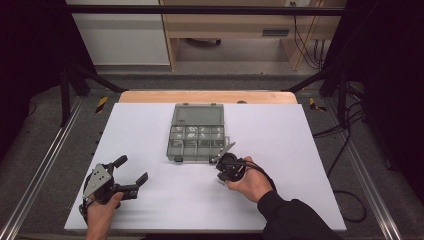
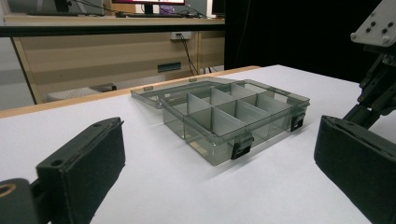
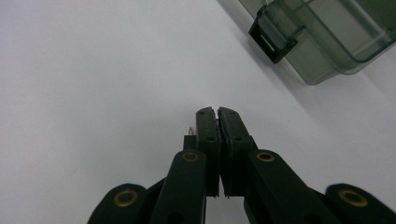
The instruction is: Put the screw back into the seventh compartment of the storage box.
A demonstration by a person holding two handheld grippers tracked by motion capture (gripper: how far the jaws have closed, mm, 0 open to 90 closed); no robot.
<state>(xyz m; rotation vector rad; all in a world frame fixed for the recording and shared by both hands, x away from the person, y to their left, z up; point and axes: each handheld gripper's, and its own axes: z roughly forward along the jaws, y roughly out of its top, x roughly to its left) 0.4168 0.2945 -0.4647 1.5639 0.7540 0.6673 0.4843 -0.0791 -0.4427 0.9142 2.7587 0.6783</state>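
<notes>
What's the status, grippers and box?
Left gripper open, idle. Right gripper shut, beside compartment box. Box lid open. Nothing in the way.

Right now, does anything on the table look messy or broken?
Nothing stands out. The clear compartment box sits square on the white table, lid open flat behind it, with nothing spilled around it. Both latches look whole.

The box is smoky, see-through plastic, smooth and glossy, with black plastic latches. The worktop has a matt white, smooth sheet over a wooden far edge. Both grippers' jaws are matt black plastic with brass-coloured rivets; the left gripper carries dull, cloth-like pads.
</notes>
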